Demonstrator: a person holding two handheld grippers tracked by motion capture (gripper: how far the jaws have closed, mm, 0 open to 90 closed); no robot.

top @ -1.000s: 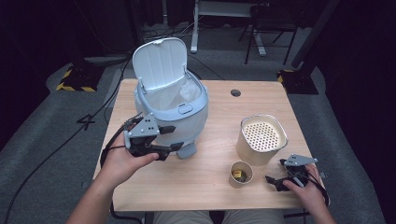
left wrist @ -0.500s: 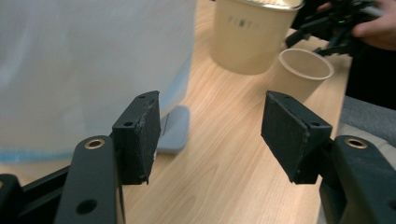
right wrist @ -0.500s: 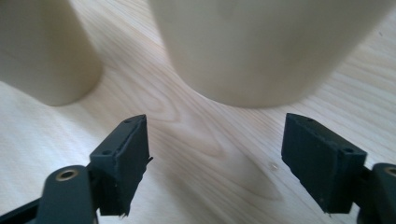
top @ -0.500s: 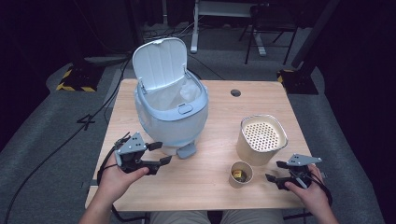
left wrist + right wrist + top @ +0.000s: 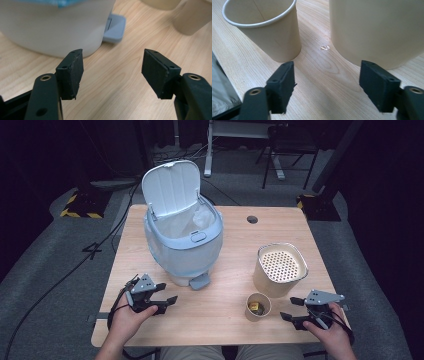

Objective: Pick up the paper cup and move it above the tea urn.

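We are seeing bin [image 5: 182, 240] lid already up at frame centre-left, paper cup [image 5: 258, 306] unlifted lower right. Left gripper [image 5: 167, 303] gaping empty, jaws just opening; right gripper [image 5: 288, 317] closing, gripping nothing.

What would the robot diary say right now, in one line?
left gripper: open, empty | right gripper: open, empty, near paper cup | bin: lid up

Matt paper cup [image 5: 265, 30] on smooth, lightly glossy wood-grain table [image 5: 322, 75]
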